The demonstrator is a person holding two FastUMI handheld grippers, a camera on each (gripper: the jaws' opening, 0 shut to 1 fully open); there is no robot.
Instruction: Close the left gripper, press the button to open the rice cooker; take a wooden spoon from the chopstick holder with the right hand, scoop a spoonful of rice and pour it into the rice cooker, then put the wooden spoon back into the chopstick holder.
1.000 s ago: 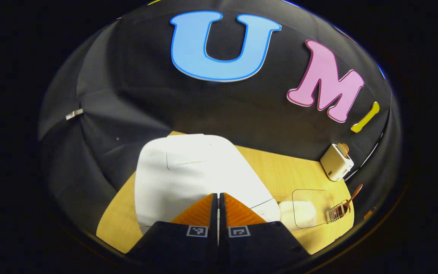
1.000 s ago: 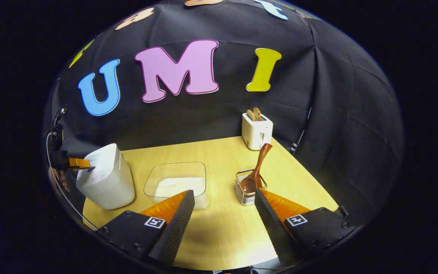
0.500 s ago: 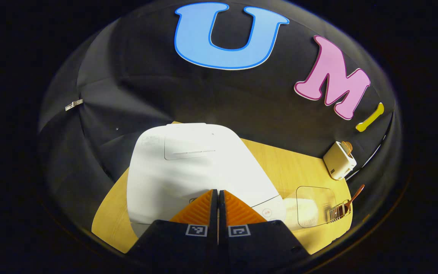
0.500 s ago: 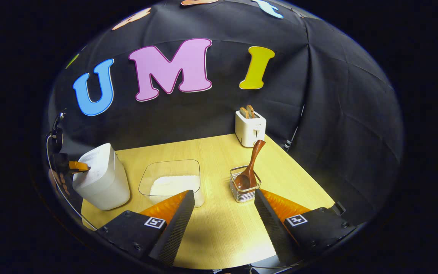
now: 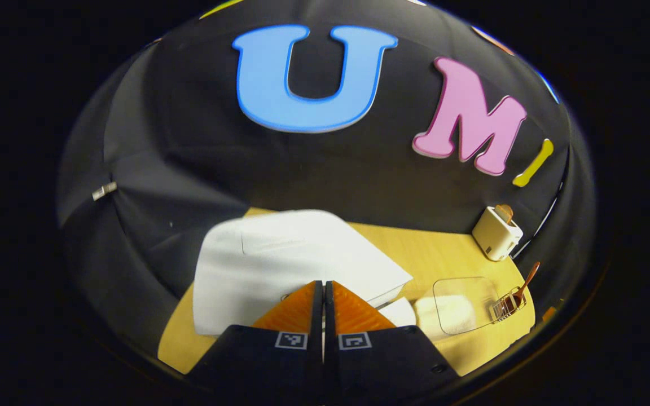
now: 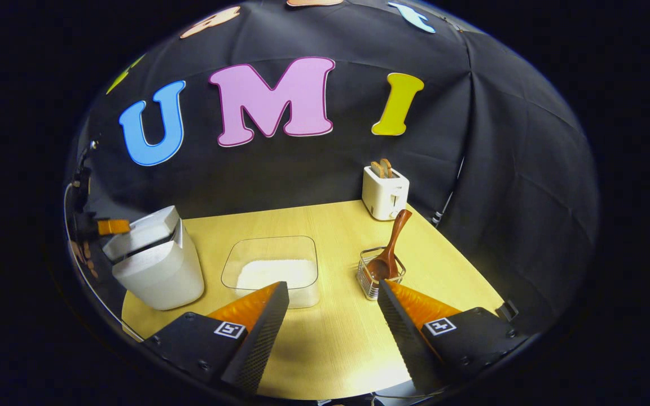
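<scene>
The white rice cooker [image 6: 156, 270] stands at the table's left with its lid [image 5: 297, 259] partly lifted, a gap showing under it. My left gripper [image 5: 323, 290] is shut with nothing in it, its tips at the cooker's front edge; in the right gripper view the left gripper [image 6: 113, 226] is beside the raised lid. A wooden spoon [image 6: 390, 254] leans in the wire chopstick holder [image 6: 378, 279]. A clear container of white rice [image 6: 273, 273] sits between cooker and holder. My right gripper [image 6: 330, 304] hovers open over the table's near side.
A white toaster [image 6: 384, 192] with bread slices stands at the table's far right corner, by the black cloth wall. The light wooden table [image 6: 336, 344] has bare surface in front of the rice container and holder.
The cooker's lid has popped up from shut to partly raised. My left gripper has lifted slightly at the cooker's front. The right gripper has barely shifted.
</scene>
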